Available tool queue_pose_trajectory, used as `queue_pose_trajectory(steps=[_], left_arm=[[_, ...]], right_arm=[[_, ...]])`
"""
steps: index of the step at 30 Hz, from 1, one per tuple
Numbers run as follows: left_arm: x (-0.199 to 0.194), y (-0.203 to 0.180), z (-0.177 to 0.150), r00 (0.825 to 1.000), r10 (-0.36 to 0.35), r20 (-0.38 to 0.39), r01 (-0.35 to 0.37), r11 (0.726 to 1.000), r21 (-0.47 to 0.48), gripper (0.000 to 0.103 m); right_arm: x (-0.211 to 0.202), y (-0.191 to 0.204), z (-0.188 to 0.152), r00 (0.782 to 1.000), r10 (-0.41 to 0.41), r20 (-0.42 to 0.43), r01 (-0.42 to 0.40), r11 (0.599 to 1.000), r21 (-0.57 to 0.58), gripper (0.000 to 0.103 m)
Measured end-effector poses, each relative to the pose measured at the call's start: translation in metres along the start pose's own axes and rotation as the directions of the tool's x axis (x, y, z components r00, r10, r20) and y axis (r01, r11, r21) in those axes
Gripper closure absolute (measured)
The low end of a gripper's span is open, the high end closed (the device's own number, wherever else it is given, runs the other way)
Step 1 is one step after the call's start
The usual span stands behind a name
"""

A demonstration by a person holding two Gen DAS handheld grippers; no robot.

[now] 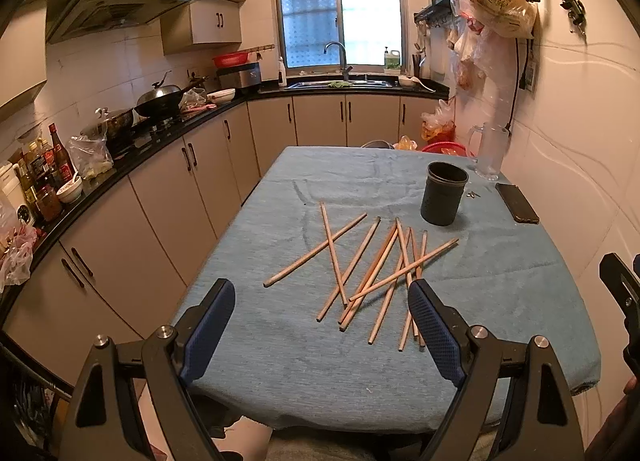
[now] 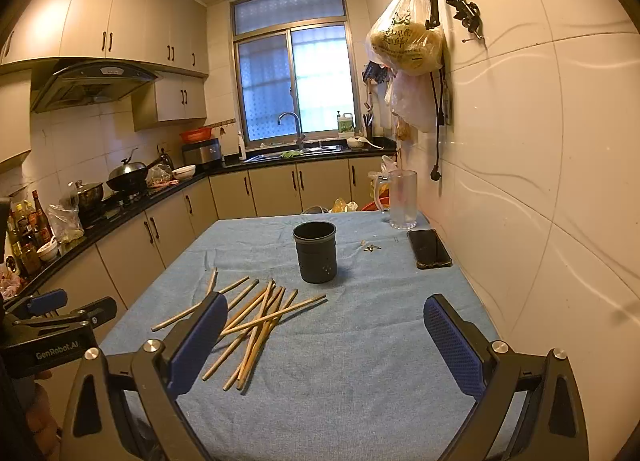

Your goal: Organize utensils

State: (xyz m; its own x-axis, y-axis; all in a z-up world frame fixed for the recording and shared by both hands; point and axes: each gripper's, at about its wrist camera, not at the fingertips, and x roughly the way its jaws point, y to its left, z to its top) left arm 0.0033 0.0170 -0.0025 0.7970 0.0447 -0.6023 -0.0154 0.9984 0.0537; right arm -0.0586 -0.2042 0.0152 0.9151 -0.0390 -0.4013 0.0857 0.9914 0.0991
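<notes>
Nearest the cameras, the left tongs (image 1: pixel 322 335) and right tongs (image 2: pixel 322 345) hover released over the blue-clothed table (image 1: pixel 500 301), holding nothing. Just beyond lie the chopsticks (image 1: pixel 372 273), plain light wood, loosely crossed in a flat pile, their long axes running mostly from 7 toward 1 o'clock. Farther off at 1 o'clock stands a dark cup (image 1: pixel 443 194), upright; its inside cannot be seen.

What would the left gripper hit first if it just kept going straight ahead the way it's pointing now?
Most likely the chopsticks. The open left gripper points along the table at the near ends of that scattered pile. The black cup stands farther back and to the right. Depth is hard to judge here.
</notes>
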Motion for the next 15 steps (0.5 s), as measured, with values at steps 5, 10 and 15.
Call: queue_pose_trajectory(steps=[5, 10, 15], left_arm=[[-0.0002, 0.0019, 0.0001, 1.0, 0.003, 0.001, -0.003, 1.0, -0.004, 0.015], [0.0001, 0.0024, -0.0005, 1.0, 0.006, 0.002, -0.006, 1.0, -0.002, 0.015], [0.001, 0.0031, -0.0008, 1.0, 0.007, -0.005, -0.007, 1.0, -0.001, 0.015]], right_arm=[[-0.0022, 0.0003, 0.0012, 1.0, 0.005, 0.004, -0.005, 1.0, -0.004, 0.004], [-0.0024, 0.0003, 0.0011, 1.0, 0.008, 0.004, -0.008, 1.0, -0.004, 0.004], [-0.0012, 0.0004, 0.0005, 1.0, 0.009, -0.001, -0.009, 1.0, 0.0, 0.005]])
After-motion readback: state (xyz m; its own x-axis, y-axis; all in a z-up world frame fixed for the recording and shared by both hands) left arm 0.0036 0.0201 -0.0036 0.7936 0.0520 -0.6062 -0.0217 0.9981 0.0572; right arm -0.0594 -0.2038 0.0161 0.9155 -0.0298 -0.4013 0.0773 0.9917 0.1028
